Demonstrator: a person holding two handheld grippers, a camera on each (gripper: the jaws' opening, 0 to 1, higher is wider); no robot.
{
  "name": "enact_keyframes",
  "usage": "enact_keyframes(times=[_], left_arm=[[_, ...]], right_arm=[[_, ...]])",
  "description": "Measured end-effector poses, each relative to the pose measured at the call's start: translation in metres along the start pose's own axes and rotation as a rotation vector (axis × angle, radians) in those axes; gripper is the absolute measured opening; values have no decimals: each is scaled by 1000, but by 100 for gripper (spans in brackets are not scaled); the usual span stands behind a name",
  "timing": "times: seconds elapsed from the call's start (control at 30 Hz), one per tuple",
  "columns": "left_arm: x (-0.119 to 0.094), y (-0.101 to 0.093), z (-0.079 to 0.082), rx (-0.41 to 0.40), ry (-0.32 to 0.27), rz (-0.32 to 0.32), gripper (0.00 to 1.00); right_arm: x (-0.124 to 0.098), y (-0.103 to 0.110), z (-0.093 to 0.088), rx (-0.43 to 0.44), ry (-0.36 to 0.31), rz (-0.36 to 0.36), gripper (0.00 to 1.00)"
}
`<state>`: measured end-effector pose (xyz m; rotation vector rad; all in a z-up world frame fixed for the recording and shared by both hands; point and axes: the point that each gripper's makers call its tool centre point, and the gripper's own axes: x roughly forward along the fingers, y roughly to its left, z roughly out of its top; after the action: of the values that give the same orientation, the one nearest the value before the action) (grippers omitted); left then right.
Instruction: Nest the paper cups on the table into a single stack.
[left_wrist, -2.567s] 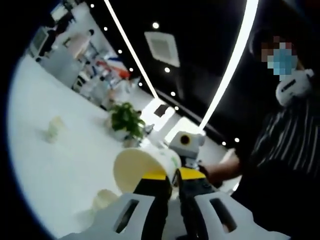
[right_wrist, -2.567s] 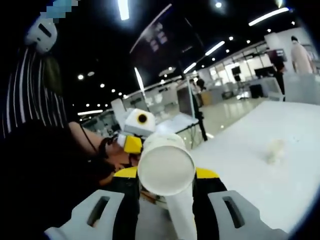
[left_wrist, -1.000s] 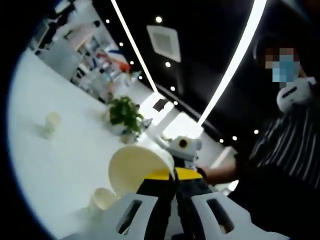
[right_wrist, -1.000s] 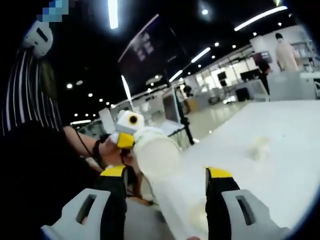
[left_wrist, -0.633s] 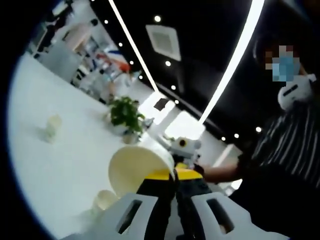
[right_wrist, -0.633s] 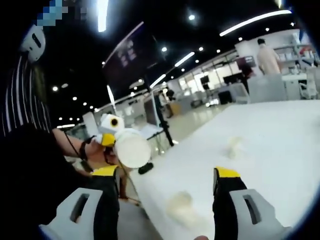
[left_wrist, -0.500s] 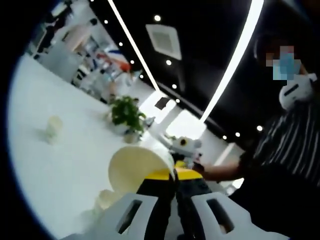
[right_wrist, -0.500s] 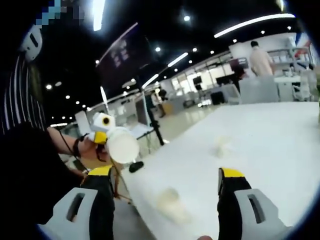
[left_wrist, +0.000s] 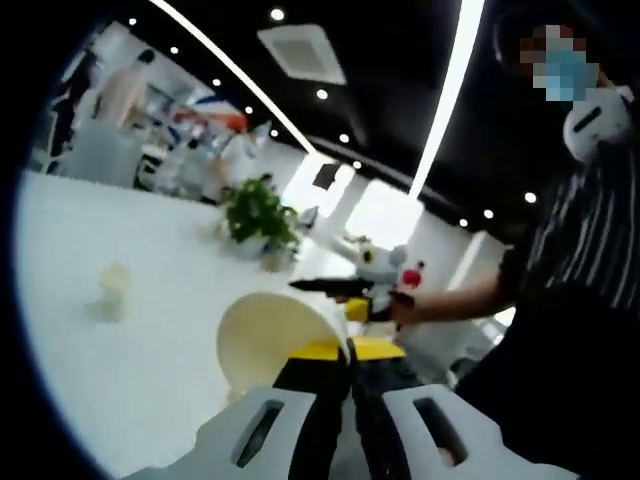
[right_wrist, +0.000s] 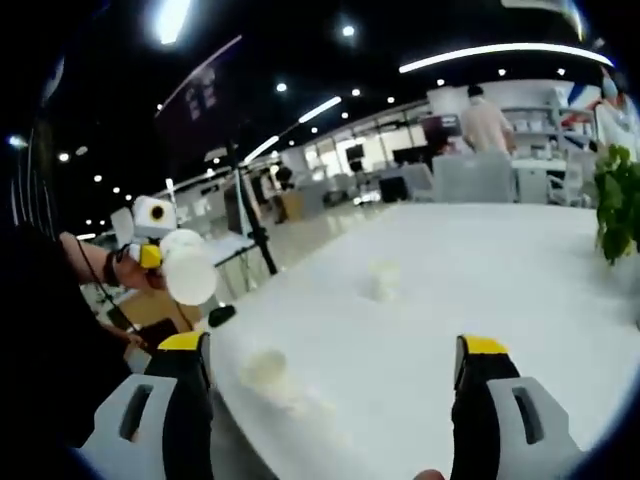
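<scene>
A large open office or showroom: dark ceiling (left_wrist: 380, 90) with strip lights (right_wrist: 480, 55), desks (right_wrist: 480, 175), monitors (right_wrist: 400, 155), white table (right_wrist: 440, 290).

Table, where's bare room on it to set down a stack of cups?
The white table is bare between the far cup and the plant. There is more bare room between the far cup and the near cup. Nothing looks crowded; the near cup sits close to the table's edge.

held cup (left_wrist: 272, 335): cream paper, tipped on its side, open mouth facing 9 o'clock, lifted off the table (right_wrist: 520, 290) | near cup (right_wrist: 266, 368): pale, blurred, close to the table edge at 7 o'clock | far cup (right_wrist: 383, 279): pale, upright, mid-table, well apart from the near cup
</scene>
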<state>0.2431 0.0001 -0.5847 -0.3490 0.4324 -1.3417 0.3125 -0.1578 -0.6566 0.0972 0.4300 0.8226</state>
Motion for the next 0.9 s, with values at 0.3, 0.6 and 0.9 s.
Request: enact_keyframes(times=[0.3, 0.6, 0.9], left_arm=[[6, 29, -23, 60, 166, 123, 0], [23, 39, -50, 198, 390, 152, 0], [36, 50, -82, 274, 568, 173, 0]], right_arm=[[-4, -12, -10, -20, 28, -43, 100], [-9, -17, -10, -12, 16, -46, 98], [-14, -26, -16, -11, 15, -61, 98]])
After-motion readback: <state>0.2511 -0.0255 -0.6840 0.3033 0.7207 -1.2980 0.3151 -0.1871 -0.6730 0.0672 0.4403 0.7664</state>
